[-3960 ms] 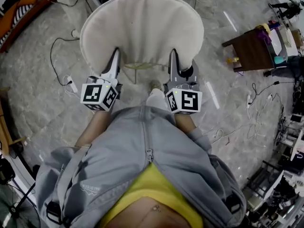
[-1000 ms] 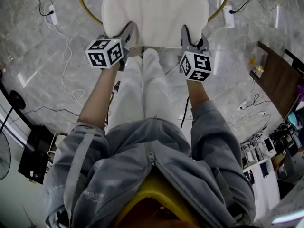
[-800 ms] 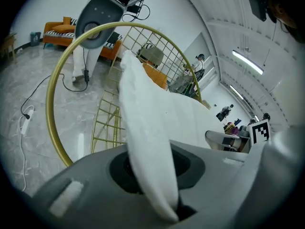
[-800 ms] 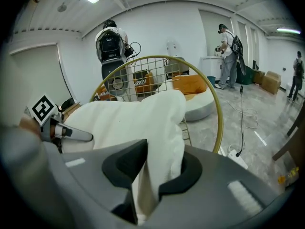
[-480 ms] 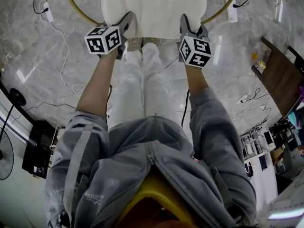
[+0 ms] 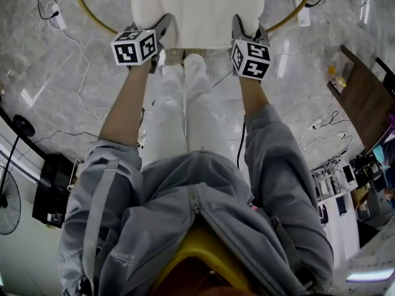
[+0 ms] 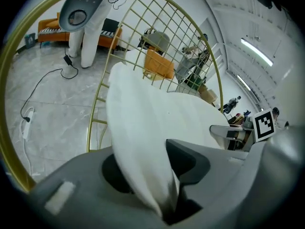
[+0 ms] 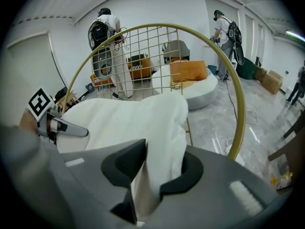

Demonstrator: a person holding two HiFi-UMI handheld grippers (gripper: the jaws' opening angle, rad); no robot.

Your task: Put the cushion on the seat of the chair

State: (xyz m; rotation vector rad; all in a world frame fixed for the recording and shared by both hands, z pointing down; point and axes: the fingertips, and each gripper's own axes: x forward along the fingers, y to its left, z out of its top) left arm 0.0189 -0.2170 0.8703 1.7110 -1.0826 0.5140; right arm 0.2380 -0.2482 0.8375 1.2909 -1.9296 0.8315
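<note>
The white cushion lies inside the chair's gold hoop frame, seen at the top of the head view. My left gripper has the cushion's near left edge between its jaws, and these jaws are opening. In the left gripper view the cushion tapers down between the left gripper pads, which still touch it. My right gripper is shut on the near right edge. The right gripper view shows the cushion bunched in the right gripper. Gold wire mesh rises behind it.
Cables and power strips trail over the marble floor on both sides of the chair. A dark wooden side table stands to the right, a fan at the left. Two people stand beyond the chair near a round white sofa.
Both grippers have carried the cushion down and away from me into the gold hoop. The chair's ring now shows more fully around the cushion.
</note>
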